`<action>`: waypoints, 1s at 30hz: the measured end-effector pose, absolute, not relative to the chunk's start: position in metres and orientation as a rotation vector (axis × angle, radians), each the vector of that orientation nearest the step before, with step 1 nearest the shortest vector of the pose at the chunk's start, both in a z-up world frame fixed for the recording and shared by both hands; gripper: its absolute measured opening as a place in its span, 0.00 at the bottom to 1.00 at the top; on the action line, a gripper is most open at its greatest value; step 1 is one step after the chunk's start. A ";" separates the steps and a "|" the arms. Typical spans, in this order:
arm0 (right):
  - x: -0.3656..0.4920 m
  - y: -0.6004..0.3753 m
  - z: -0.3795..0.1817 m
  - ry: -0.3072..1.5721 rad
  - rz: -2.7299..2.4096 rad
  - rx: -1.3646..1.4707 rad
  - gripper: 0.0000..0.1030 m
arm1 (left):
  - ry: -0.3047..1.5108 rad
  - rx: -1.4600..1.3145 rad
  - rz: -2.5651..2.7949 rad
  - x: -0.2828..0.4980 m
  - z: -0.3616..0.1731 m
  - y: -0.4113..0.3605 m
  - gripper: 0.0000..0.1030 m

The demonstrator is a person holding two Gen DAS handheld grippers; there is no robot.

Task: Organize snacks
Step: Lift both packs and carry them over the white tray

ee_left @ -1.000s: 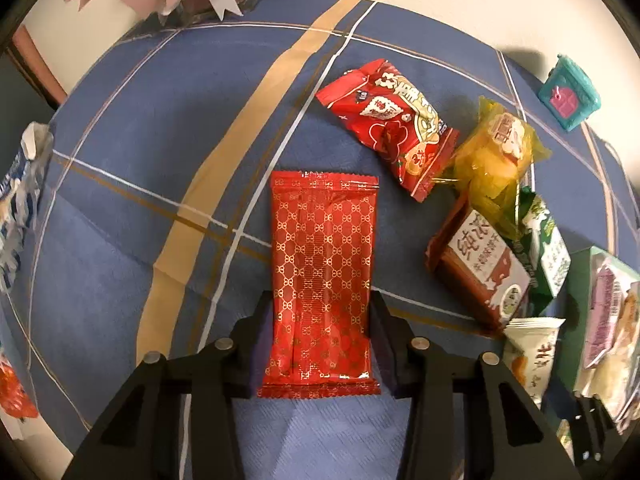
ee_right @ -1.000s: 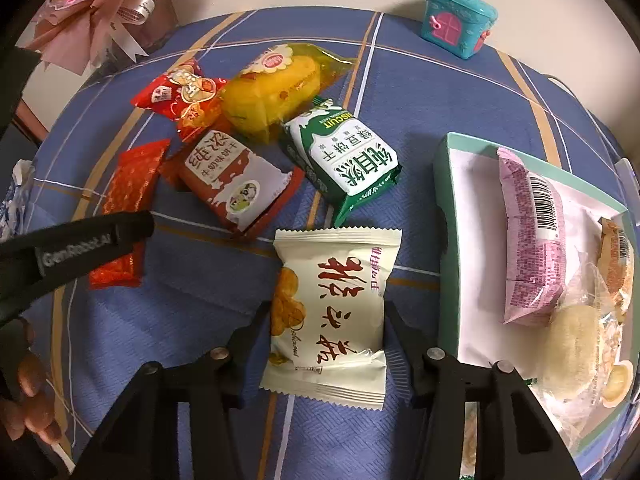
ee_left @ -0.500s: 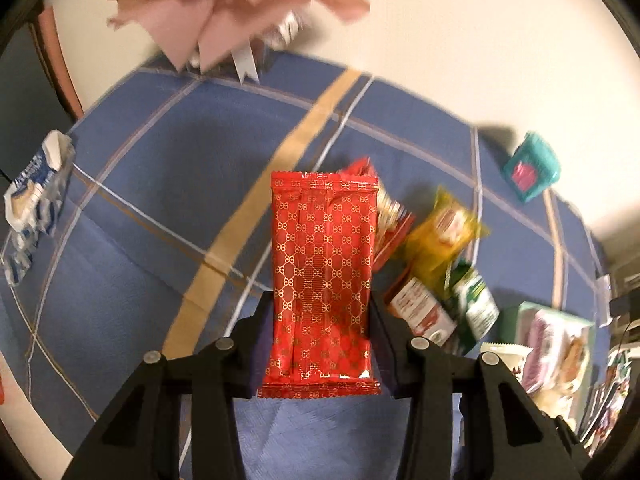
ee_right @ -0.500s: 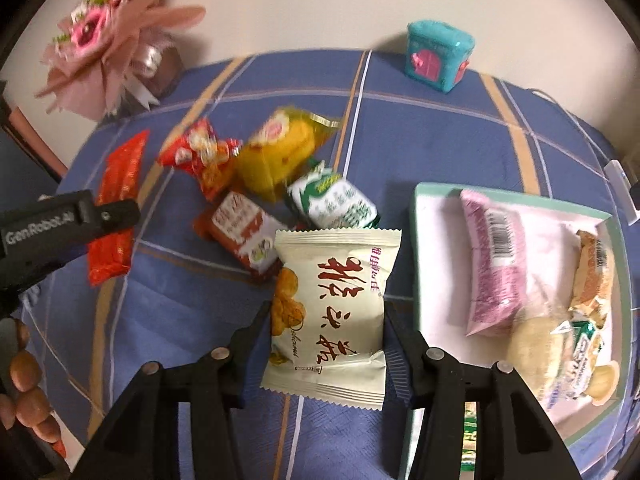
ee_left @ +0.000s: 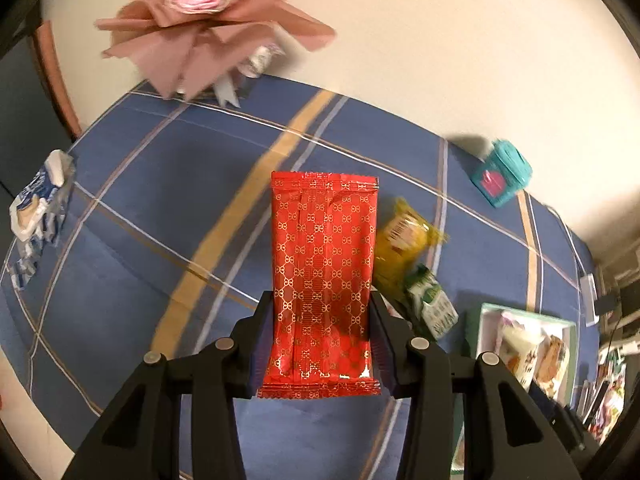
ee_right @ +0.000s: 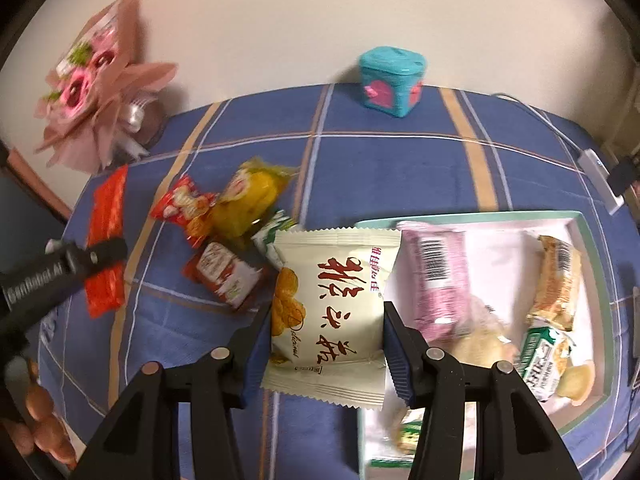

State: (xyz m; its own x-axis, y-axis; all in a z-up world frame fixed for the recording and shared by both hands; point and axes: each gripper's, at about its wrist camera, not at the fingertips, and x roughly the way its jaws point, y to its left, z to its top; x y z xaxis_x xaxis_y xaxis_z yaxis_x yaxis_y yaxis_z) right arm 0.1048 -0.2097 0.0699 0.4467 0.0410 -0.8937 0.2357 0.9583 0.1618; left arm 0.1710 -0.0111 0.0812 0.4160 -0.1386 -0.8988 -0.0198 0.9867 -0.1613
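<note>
- One tray (ee_right: 592, 240), shallow with a teal rim and a white floor, is seen on the blue checked cloth (ee_right: 400, 160) of the bench, at the right of the right wrist view.
- Several wrapped snacks are held in the tray: a pink packet (ee_right: 436, 276) with a barcode along its left side, an orange-yellow packet (ee_right: 556, 280) near the right wall, a green and white packet (ee_right: 540, 356) below that, and a pale round item (ee_right: 480, 344) in clear wrap; further contents are blurred.
- A second container, a small teal box (ee_right: 390, 82) with pink panels, is noted at the far edge of the bench, lid on; its contents cannot be seen.
- The left gripper (ee_left: 322, 320) is clamped on a long red packet (ee_left: 324, 276) with a gold pattern, gripped by its lower half and raised clear of the cloth; its long axis runs straight out along the fingers, the far sealed end pointing away from the camera.
- The right gripper (ee_right: 326, 340) is clamped on a cream packet (ee_right: 332, 308) with red characters, nearly square, raised above the left edge of the tray; its serrated ends face toward and away from the camera.
- Loose on the cloth left of the tray are recorded a yellow packet (ee_right: 250, 200), a red packet with a cartoon print (ee_right: 184, 208), a brown-red packet (ee_right: 226, 274) and a green and white packet (ee_right: 276, 232), bunched and touching.
- A pink bouquet (ee_right: 92, 96) stands at the far left corner.
</note>
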 end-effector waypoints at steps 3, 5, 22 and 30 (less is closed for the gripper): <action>0.099 -0.235 0.070 1.096 -0.159 0.314 0.53 | 1.157 -0.128 -0.117 0.168 0.078 -0.034 0.45; 0.094 -0.255 0.071 1.092 -0.191 0.339 0.53 | 1.165 -0.109 -0.145 0.164 0.076 -0.051 0.45; 0.059 -0.375 0.070 1.047 -0.361 0.523 0.53 | 1.189 0.044 -0.299 0.135 0.072 -0.151 0.45; 0.059 -0.379 0.063 1.058 -0.347 0.511 0.53 | 1.210 0.148 -0.298 0.131 0.050 -0.184 0.45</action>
